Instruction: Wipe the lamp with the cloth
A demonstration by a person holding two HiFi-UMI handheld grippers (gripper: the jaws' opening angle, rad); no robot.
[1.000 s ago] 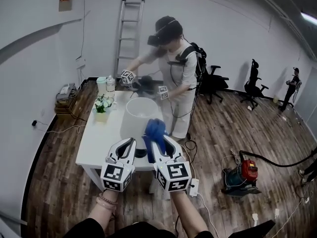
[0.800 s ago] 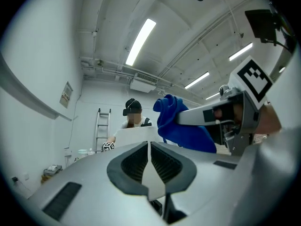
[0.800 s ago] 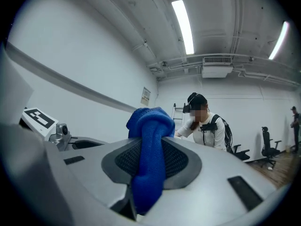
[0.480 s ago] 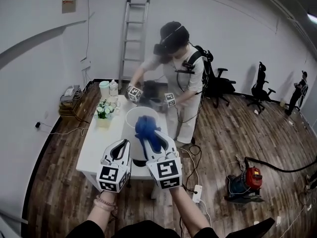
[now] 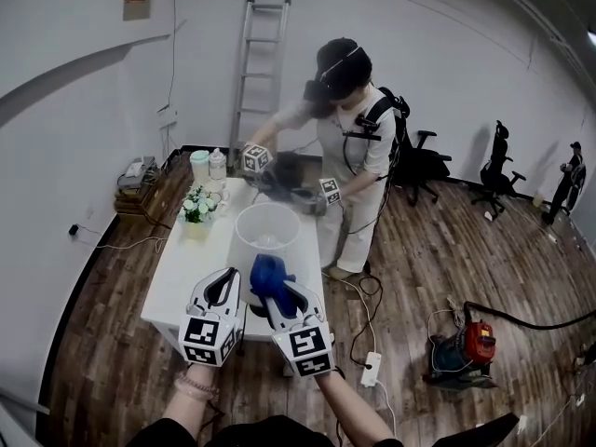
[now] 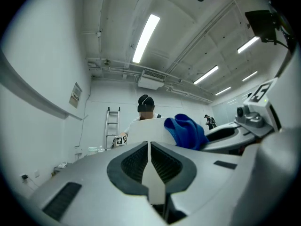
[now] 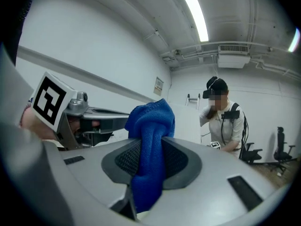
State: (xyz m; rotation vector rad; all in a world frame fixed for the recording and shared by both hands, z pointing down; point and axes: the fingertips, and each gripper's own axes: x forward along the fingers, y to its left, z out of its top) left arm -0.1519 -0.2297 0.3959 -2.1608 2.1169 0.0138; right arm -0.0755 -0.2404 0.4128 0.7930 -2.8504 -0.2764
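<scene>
While raised over the near edge of the white desk (image 5: 186,268), pressed jaw to jaw on nothing: left hand-held gripper (image 5: 227,282). Just to its right, right hand-held gripper (image 5: 272,296), jaws clamped on a bunched blue cloth (image 5: 266,274). Cloth up against the lower near side of the lamp (image 5: 253,245), a white drum shade open at the top, standing toward the desk's near right corner; actual contact hard to confirm. On the floor right of that corner, a white power strip (image 5: 371,369), and farther right a red vacuum cleaner (image 5: 464,343). Beyond the lamp, by the desk's left edge, a small pot of white flowers (image 5: 196,208); at the far left corner, two pale containers (image 5: 207,164). At the far edge, bending over the desk, another person (image 5: 354,128) wearing a headset, with two marker-cubed grippers (image 5: 256,158) around something dark (image 5: 287,170), directly behind the shade. Farther back, a stepladder (image 5: 261,63) against the wall, and two black office chairs (image 5: 424,164) off to the right.
</scene>
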